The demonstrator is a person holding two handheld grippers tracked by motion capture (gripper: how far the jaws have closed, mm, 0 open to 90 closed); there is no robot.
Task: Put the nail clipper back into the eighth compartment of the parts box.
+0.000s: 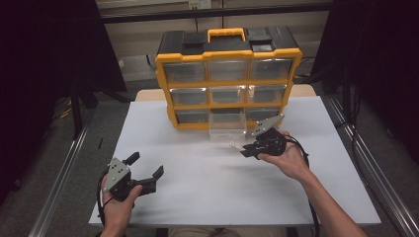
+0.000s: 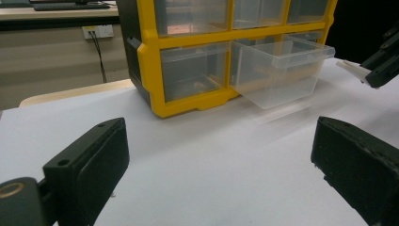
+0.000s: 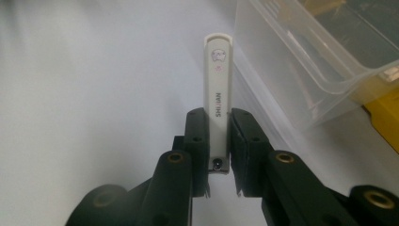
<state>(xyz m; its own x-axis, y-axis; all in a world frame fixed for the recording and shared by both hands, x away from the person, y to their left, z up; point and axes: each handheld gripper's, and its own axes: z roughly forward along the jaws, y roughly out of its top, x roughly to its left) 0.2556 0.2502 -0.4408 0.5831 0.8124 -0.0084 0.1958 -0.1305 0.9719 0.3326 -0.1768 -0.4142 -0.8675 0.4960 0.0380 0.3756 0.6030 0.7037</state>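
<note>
We pinch a white nail clipper [image 3: 219, 89] in our right gripper [image 3: 219, 136] beside the pulled-out clear drawer [image 1: 227, 127], while our left gripper [image 1: 146, 169] gapes empty.

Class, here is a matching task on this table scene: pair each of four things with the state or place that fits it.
Things:
1. left tool
2. right tool
3. white nail clipper
4. clear drawer

States or places:
A. pulled out of the bottom row of the yellow organizer
B. jaws apart over the bare white table, holding nothing
C. clamped upright between two black jaws
D. jaws shut on a slim white thing beside the clear drawer

Pairs: 1-B, 2-D, 3-C, 4-A
</note>
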